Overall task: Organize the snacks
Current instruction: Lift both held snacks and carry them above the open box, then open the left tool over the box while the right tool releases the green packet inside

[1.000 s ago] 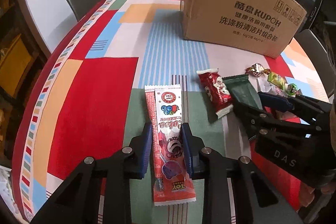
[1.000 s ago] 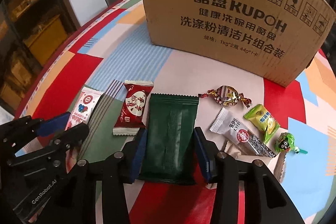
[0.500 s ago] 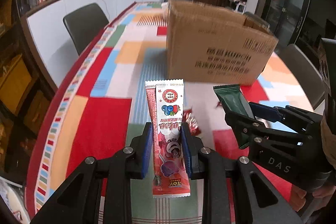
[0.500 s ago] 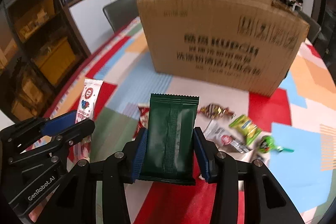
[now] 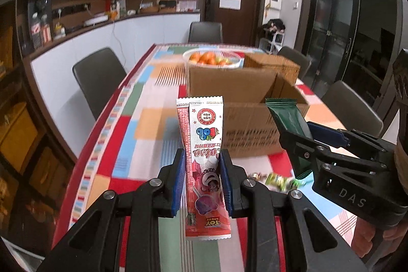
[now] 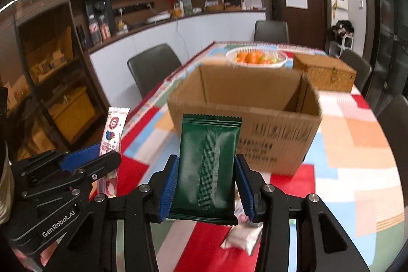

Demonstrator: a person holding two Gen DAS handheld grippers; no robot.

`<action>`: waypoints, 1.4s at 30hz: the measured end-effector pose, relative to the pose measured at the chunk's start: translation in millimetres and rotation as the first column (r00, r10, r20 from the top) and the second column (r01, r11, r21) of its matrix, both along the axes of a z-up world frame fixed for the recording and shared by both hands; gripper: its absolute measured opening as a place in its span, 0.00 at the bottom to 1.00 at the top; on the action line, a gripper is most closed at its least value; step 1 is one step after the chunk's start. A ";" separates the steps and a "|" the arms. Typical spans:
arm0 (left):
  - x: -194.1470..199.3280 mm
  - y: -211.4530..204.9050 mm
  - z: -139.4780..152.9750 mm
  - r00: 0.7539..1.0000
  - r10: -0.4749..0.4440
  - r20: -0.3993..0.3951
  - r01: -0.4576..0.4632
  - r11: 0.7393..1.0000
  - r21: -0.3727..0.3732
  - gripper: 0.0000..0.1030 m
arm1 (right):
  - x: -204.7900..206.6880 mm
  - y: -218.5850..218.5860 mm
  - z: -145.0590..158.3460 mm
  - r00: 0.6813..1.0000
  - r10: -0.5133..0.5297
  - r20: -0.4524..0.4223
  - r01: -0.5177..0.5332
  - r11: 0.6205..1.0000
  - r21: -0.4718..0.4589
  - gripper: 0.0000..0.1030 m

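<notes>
Snacks in my grip, left hand-held gripper point(image 5: 201, 182) pinching pink-and-white stick pack point(image 5: 204, 152), right hand-held gripper point(image 6: 207, 186) pinching green packet point(image 6: 207, 165), open cardboard box point(image 6: 255, 103) ahead on surface point(image 6: 357, 144).

The cardboard box point(image 6: 255, 124) shows smeared, unreadable print; its floor stays hidden. Loose sweets point(image 5: 278, 180) blur beyond recognition behind the right gripper point(image 5: 301, 134).

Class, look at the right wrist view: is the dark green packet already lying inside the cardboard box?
No. The dark green packet is clamped between the right tongs, in front of the open cardboard box.
</notes>
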State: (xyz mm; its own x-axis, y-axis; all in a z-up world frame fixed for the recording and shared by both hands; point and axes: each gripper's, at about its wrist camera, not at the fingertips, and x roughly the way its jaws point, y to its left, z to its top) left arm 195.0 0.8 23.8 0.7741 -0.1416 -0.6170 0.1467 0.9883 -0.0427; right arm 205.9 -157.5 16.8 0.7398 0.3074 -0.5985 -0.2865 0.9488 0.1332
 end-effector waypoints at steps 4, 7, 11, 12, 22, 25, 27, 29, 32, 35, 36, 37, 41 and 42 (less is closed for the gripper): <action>10.7 -6.1 20.4 0.999 -0.014 0.050 0.014 1.000 0.007 0.26 | 6.9 -3.6 21.6 0.999 -0.016 0.050 0.015 1.000 0.009 0.44; 18.9 -9.2 33.7 0.997 -0.015 0.078 0.014 1.000 0.011 0.26 | 13.2 -7.7 37.3 0.996 -0.031 0.085 0.031 0.999 0.012 0.44; 33.6 -14.9 47.5 0.994 -0.026 0.102 0.024 0.999 0.027 0.26 | 23.9 -14.0 52.6 0.992 -0.045 0.117 0.044 0.999 0.012 0.44; 38.4 -16.7 50.6 0.994 -0.031 0.107 0.028 0.999 0.032 0.26 | 27.6 -15.6 56.8 0.991 -0.052 0.123 0.051 0.999 0.012 0.44; 95.9 -31.2 64.1 0.992 -0.061 0.113 0.056 0.997 0.046 0.26 | 68.7 -25.3 72.5 0.988 -0.081 0.129 0.081 0.997 0.004 0.44; 111.9 -35.9 63.0 0.992 -0.077 0.099 0.073 0.996 0.045 0.26 | 87.8 -28.9 71.9 0.991 -0.082 0.108 0.083 0.997 0.002 0.44; 125.6 -39.6 60.7 0.993 -0.086 0.081 0.082 0.996 0.046 0.26 | 98.4 -30.9 69.9 0.992 -0.083 0.092 0.082 0.997 0.007 0.44; 137.2 -43.4 57.1 0.993 -0.097 0.063 0.094 0.995 0.041 0.26 | 110.8 -34.3 66.1 0.993 -0.093 0.071 0.092 0.996 0.011 0.44; 152.2 -48.9 50.4 0.994 -0.101 0.033 0.100 0.994 0.034 0.26 | 126.1 -37.9 59.1 0.994 -0.099 0.038 0.098 0.995 0.018 0.44; 168.4 -54.4 43.6 0.994 -0.110 0.005 0.110 0.994 0.019 0.26 | 137.7 -40.1 51.1 0.994 -0.105 0.012 0.105 0.994 0.013 0.44; 173.3 -56.4 41.3 0.994 -0.110 0.001 0.110 0.994 0.019 0.26 | 140.7 -40.8 48.8 0.994 -0.110 0.007 0.110 0.994 0.008 0.44; 175.9 -56.8 39.2 0.994 -0.108 -0.003 0.108 0.994 0.020 0.26 | 143.0 -40.9 45.9 0.994 -0.113 0.003 0.113 0.994 0.005 0.44; 190.7 -63.3 26.3 0.997 -0.071 -0.036 0.074 0.995 0.068 0.39 | 152.7 -43.5 37.6 0.992 -0.127 -0.018 0.127 0.992 0.006 0.44; 190.5 -60.0 24.4 0.997 -0.066 -0.035 0.068 0.994 0.082 0.47 | 154.3 -44.5 36.3 0.991 -0.133 -0.016 0.133 0.991 0.010 0.46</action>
State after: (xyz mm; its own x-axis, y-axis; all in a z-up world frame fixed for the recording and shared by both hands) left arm 385.5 -59.2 48.2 0.7444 -0.1396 -0.6530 0.2124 0.9766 0.0334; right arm 360.3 -202.1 53.1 0.7653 0.2135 -0.6072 -0.1559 0.9768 0.1470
